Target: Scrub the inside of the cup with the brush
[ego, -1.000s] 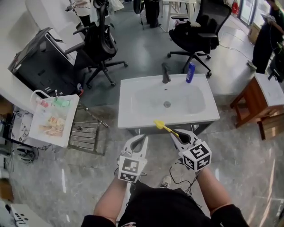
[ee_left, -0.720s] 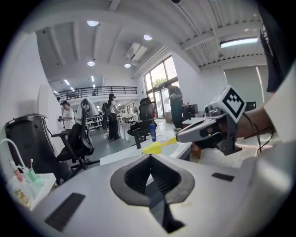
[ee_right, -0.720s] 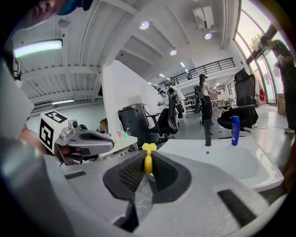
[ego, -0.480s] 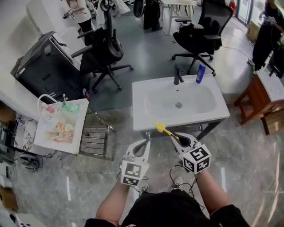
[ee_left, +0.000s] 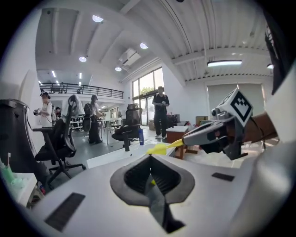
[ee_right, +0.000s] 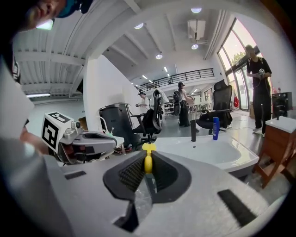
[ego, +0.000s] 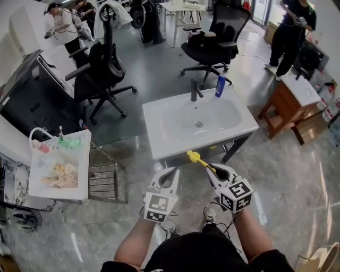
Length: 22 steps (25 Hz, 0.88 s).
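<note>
My left gripper (ee_left: 150,159), jaws together; beyond, the right gripper (ee_left: 185,139) holding a yellow brush (ee_left: 159,148) near the sink (ee_left: 111,156).

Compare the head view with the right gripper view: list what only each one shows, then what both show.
Head view only: the person's forearms, the marker cube on the right gripper, the metal rack on the floor and the white tray beside it.
Right gripper view only: the ceiling lights and the balcony railing.
Both: the yellow brush in the right jaws, the left gripper, the white sink, its faucet and the blue bottle.
</note>
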### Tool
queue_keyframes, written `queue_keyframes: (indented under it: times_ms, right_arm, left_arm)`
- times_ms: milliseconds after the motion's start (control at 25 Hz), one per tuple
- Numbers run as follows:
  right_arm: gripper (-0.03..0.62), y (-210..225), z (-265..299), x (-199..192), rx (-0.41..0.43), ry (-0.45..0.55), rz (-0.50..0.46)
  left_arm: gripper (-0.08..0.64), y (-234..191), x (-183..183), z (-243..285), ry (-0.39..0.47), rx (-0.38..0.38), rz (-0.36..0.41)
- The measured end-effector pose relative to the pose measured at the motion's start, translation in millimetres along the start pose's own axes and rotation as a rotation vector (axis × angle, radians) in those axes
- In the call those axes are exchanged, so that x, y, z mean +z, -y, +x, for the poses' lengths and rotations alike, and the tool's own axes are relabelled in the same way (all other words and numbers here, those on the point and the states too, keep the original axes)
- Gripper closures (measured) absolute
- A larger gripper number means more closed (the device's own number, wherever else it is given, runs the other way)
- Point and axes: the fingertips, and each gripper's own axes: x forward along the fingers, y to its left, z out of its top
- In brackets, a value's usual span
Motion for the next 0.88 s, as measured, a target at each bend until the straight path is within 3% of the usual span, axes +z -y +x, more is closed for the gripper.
queue_keyframes:
  times_ms: [280,880]
  right_arm:
    - [0.557,-8,-26,-12,-0.064,0.009,0.03]
    - [0.557,-8,-42,-13,-0.063,0.021,0.039]
  left_arm:
    - [0.554,15,-3,-16,0.008,-0.047,0.0]
    - [0.554,30,4,-18,0.008,-0.052,0.015]
